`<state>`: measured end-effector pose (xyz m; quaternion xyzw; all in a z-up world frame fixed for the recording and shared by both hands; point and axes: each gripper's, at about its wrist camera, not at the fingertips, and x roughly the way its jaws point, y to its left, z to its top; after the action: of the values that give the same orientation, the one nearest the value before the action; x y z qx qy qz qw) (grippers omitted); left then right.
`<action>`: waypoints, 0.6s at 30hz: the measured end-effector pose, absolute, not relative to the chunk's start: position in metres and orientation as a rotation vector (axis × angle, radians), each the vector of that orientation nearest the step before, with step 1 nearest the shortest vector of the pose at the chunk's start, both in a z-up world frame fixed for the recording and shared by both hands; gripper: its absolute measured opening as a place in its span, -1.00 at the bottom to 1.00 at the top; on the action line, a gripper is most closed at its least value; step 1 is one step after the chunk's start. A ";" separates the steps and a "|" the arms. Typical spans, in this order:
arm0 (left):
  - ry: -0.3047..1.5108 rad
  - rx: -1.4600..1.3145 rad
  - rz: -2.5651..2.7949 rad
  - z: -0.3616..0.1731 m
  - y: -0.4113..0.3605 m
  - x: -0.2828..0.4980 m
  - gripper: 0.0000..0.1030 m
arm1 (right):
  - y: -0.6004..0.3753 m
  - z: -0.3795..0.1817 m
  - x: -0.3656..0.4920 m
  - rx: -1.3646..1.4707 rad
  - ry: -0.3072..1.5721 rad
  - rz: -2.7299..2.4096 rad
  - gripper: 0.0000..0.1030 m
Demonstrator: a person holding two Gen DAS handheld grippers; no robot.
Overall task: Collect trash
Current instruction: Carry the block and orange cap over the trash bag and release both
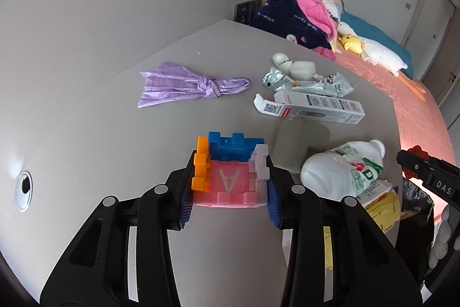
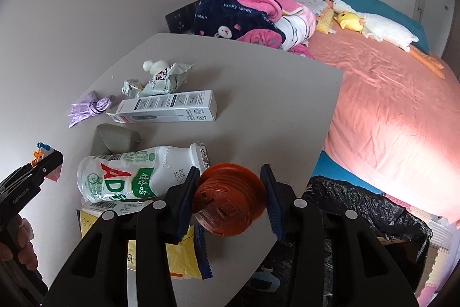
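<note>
So far only two pieces are gripped, the left gripper [image 1: 230, 186] pinching a block toy [image 1: 231, 173] and the right gripper [image 2: 230, 197] an orange lid [image 2: 228, 199], while the bottle [image 2: 138, 177], carton [image 2: 166, 107] and wrappers [image 2: 161, 81] litter the tabletop [image 2: 258, 105] by its near edge, above the black bag [image 2: 359, 206].

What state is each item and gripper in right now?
left gripper: shut on block cube
right gripper: shut on red lid
milk bottle: on its side, uncapped
long carton: lying flat, end flap open
purple bag: knotted
black bin bag: open
</note>
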<state>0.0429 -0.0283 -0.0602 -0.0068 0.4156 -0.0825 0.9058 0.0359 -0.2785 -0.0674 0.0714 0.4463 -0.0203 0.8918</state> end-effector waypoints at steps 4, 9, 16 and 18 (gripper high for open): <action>0.832 0.003 -0.202 -0.047 -0.040 0.033 -0.22 | -0.284 -0.053 0.023 0.151 0.898 -0.053 -0.12; 0.816 -0.003 -0.245 -0.033 -0.054 0.020 -0.22 | -0.290 -0.032 0.003 0.141 0.856 -0.070 -0.12; 0.783 0.012 -0.321 -0.014 -0.079 0.002 -0.22 | -0.302 -0.005 -0.026 0.143 0.792 -0.098 -0.12; 0.775 0.019 -0.341 -0.010 -0.087 -0.003 -0.22 | -0.307 0.000 -0.033 0.146 0.779 -0.109 -0.12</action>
<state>-0.0031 -0.0874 -0.0101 0.0093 0.3760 -0.1655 0.9116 -0.0331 -0.3070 0.0004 0.0713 0.3794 -0.0529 0.9210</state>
